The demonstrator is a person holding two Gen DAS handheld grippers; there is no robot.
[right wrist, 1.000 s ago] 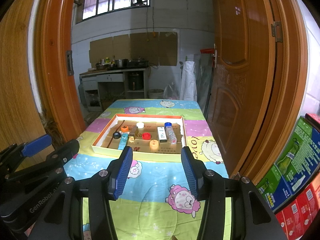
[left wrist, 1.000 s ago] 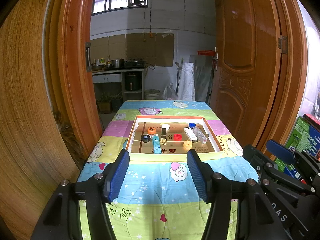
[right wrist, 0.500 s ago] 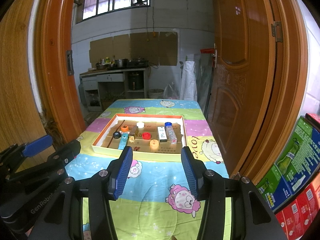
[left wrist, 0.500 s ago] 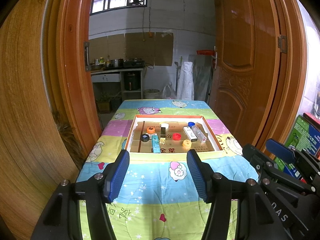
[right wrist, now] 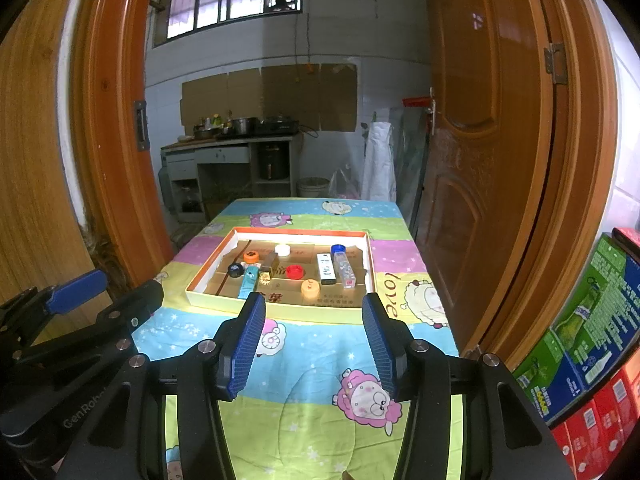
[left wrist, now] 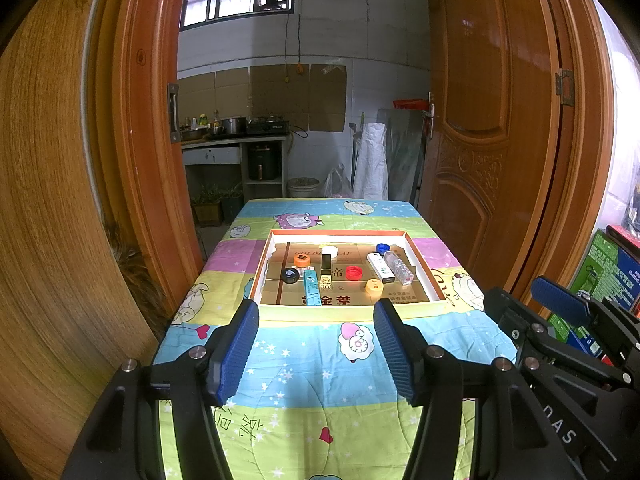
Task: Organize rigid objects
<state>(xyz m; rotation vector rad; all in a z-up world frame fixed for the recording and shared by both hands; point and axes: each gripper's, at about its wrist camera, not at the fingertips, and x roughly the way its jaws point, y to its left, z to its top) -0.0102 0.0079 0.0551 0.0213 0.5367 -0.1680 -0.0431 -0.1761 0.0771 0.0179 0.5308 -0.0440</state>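
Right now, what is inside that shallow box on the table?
The shallow box holds bottle caps, among them a red cap and a white cap, a clear tube and a teal pack. Its near wall hides the floor strip behind it.

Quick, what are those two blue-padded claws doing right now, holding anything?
Left gripper: open, holding nothing, above the cartoon-print tablecloth.
Right gripper: open, holding nothing.
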